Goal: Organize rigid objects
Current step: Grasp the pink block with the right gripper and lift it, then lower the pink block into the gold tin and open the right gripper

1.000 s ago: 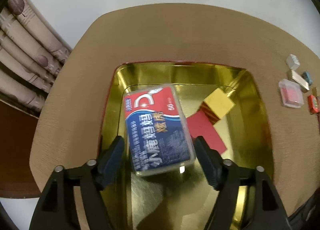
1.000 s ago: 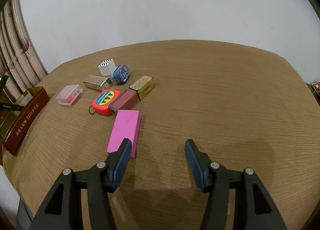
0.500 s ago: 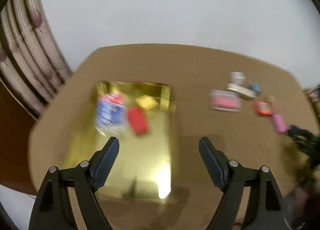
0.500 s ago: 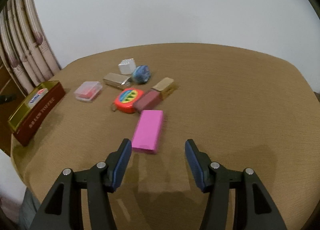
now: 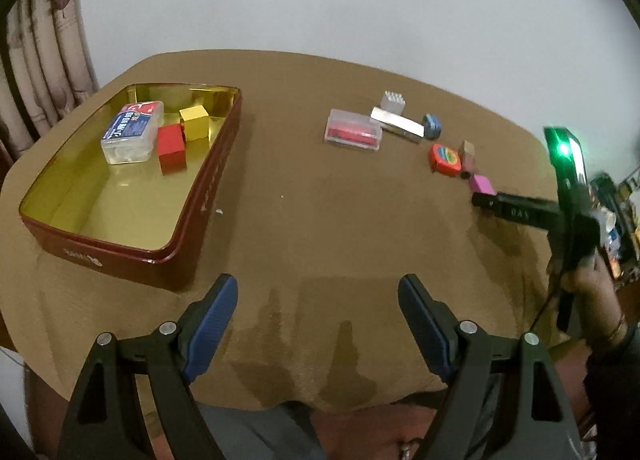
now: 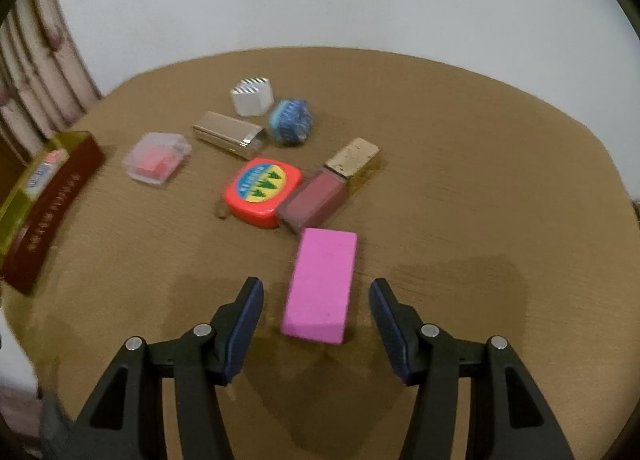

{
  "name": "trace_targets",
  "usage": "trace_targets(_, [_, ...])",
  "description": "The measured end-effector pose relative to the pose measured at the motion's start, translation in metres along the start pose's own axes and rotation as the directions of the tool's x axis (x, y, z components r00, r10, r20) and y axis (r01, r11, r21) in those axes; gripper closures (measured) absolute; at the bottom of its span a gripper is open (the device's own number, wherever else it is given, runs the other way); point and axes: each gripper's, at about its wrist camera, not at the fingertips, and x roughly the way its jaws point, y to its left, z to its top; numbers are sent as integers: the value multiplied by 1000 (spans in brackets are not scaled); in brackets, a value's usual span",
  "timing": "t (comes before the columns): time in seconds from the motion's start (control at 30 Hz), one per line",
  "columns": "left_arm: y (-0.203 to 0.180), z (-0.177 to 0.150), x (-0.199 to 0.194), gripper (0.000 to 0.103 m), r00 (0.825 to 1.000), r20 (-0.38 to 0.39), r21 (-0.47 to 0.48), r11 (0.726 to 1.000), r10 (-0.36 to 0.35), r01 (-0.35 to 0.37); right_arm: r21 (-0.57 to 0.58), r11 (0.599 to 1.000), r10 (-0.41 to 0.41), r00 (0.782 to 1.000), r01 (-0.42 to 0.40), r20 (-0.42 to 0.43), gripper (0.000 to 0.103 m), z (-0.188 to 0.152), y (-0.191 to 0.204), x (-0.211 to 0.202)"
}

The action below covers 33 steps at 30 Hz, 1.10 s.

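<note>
A red tin with a gold inside [image 5: 200,195] sits at the table's left and holds a clear floss box [image 5: 134,131], a red block [image 5: 172,147] and a yellow block [image 5: 195,123]. My left gripper [image 5: 318,292] is open and empty, above the table's near edge, right of the tin. A pink block [image 6: 322,284] lies flat between the open fingers of my right gripper [image 6: 316,292], near their tips, with a gap on each side. The right gripper also shows in the left wrist view [image 5: 486,199], with the pink block [image 5: 482,184] at its tip.
Behind the pink block lie a red tape measure [image 6: 262,191], a dark red bottle with a gold cap [image 6: 320,197], a silver case [image 6: 228,133], a blue wrapped object [image 6: 290,121], a white block [image 6: 252,95] and a clear box with red contents [image 6: 156,157]. The tin [image 6: 52,199] is at the left. A curtain hangs far left.
My left gripper has pulled back and up from inside the tin, leaving the floss box there. My right gripper has moved left and forward so the pink block now lies between its fingers.
</note>
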Motion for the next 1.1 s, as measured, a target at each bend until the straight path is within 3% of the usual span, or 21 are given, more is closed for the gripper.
trace_targets(0.03, [2, -2, 0, 24, 1000, 4, -1, 1000, 7, -7, -17, 1000, -24, 1000, 24, 4, 61, 0, 2, -1])
trace_targets(0.07, [3, -4, -1, 24, 1000, 5, -8, 1000, 16, -16, -21, 999, -36, 999, 36, -1, 73, 0, 3, -1])
trace_targets(0.17, [12, -10, 0, 24, 1000, -17, -38, 999, 11, -12, -24, 999, -42, 999, 42, -11, 73, 0, 4, -2])
trace_targets(0.3, [29, -23, -10, 24, 999, -23, -98, 995, 29, -31, -17, 1000, 13, 1000, -13, 8, 73, 0, 15, -19])
trace_targets(0.4, [43, -34, -26, 24, 999, -7, -146, 988, 39, -40, -27, 992, 121, 991, -120, 49, 73, 8, 38, -49])
trace_targets(0.5, [54, -45, -42, 20, 998, 10, -175, 983, 66, -63, -74, 970, 237, 968, -231, 83, 73, 27, 76, -75])
trace_targets(0.6, [62, -54, -53, 16, 994, 16, -184, 977, 108, -104, -174, 926, 354, 931, -336, 87, 73, 52, 139, -95])
trace_targets(0.67, [68, -59, -57, 15, 990, 15, -188, 973, 139, -134, -235, 888, 418, 906, -395, 59, 73, 67, 182, -96])
trace_targets(0.77, [76, -62, -58, 15, 989, 7, -191, 971, 146, -142, -280, 852, 460, 888, -442, -1, 73, 83, 238, -82])
trace_targets(0.9, [95, -61, -64, 15, 992, 21, -242, 964, 124, -115, -311, 834, 456, 887, -456, -77, 73, 91, 300, -58])
trace_targets(1.0, [107, -61, -69, 14, 992, 42, -278, 955, 118, -102, -307, 845, 432, 897, -438, -94, 73, 96, 327, -38])
trace_targets(1.1, [115, -62, -66, 14, 993, 33, -292, 951, 113, -98, -239, 881, 399, 912, -409, -90, 73, 99, 332, -17])
